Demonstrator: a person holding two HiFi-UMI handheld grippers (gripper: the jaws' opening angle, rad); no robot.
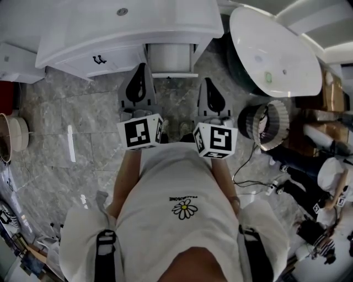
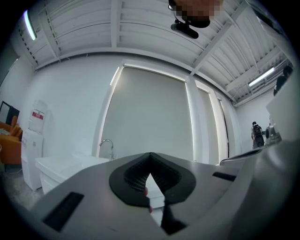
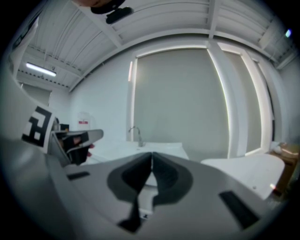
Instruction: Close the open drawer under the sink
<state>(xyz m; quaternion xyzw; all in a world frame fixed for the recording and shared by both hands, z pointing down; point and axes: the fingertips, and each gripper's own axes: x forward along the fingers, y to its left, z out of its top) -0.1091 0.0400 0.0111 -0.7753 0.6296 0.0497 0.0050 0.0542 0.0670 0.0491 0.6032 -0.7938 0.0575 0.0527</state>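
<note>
The drawer (image 1: 171, 57) stands open under the sink (image 1: 165, 27), straight ahead of you. The left hand-held gripper (image 1: 141, 69) and right hand-held gripper (image 1: 209, 83) are pinched together, empty, short of the sink. Meet the drawer's front centrally and push squarely in.

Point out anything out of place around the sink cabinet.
The drawer under the sink stands pulled out from the white cabinet, past its front. A white strip lies loose on the marble floor to the left, and a cable trails across the floor on the right.
</note>
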